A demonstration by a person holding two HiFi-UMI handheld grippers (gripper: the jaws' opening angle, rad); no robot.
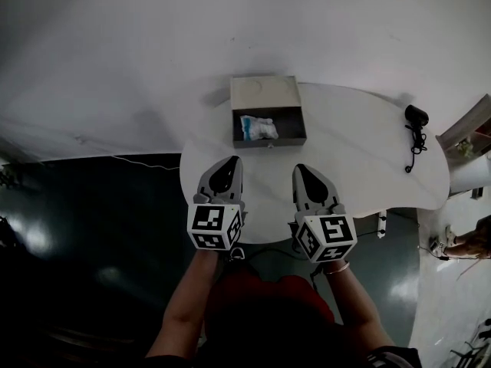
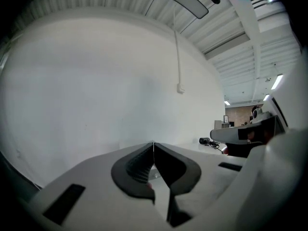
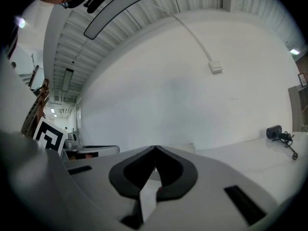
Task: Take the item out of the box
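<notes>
An open grey box (image 1: 266,110) stands on the far part of the round white table (image 1: 360,159), its lid raised behind it. Inside lies a white item with blue-green print (image 1: 258,127). My left gripper (image 1: 230,160) hovers over the table's near edge, jaws shut and empty, a short way in front of the box. My right gripper (image 1: 299,169) is beside it, also shut with nothing held. In both gripper views the jaw tips meet, left gripper (image 2: 153,144) and right gripper (image 3: 155,147), and the box is hidden behind them.
A small black device with a cord (image 1: 415,125) lies at the table's right side, also seen as black device (image 3: 278,133) and black device (image 2: 208,141). A white wall rises behind the table. Dark glossy floor (image 1: 84,221) surrounds it; furniture stands at the right.
</notes>
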